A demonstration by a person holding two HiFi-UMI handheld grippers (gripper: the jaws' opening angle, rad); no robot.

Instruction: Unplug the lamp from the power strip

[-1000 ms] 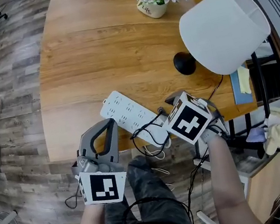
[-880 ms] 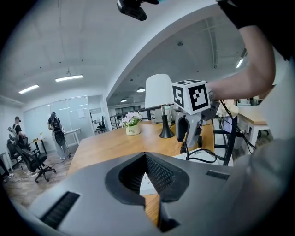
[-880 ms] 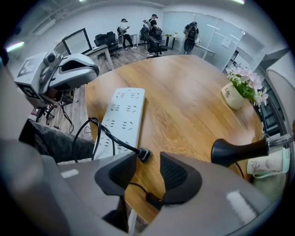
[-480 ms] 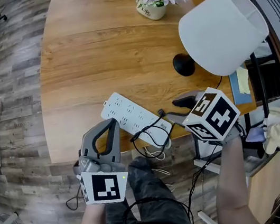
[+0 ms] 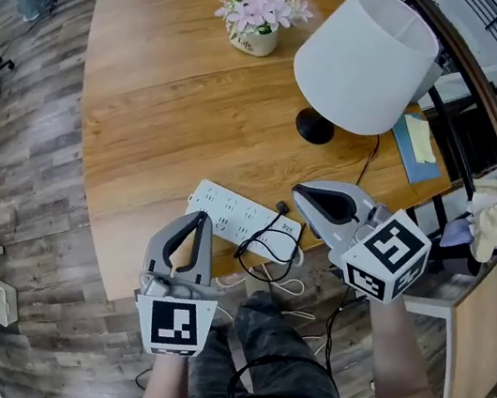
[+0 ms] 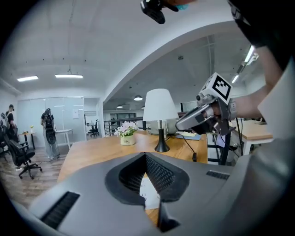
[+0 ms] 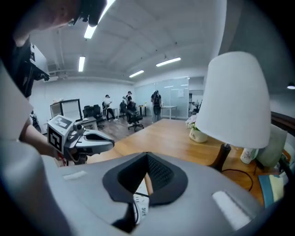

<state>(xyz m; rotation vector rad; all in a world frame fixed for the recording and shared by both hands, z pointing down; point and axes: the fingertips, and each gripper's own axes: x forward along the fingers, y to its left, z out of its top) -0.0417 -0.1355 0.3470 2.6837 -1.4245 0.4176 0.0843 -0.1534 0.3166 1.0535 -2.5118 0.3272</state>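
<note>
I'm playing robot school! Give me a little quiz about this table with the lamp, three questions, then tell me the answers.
1. Pick one: what stands at the far end of the table? A) a pot of pink flowers B) a laptop C) a fruit bowl
2. True or false: the left gripper is holding the lamp.
3. What colour is the power strip?

Key:
1. A.
2. False. Its jaws are shut on nothing, by the power strip and away from the lamp.
3. White.
</note>
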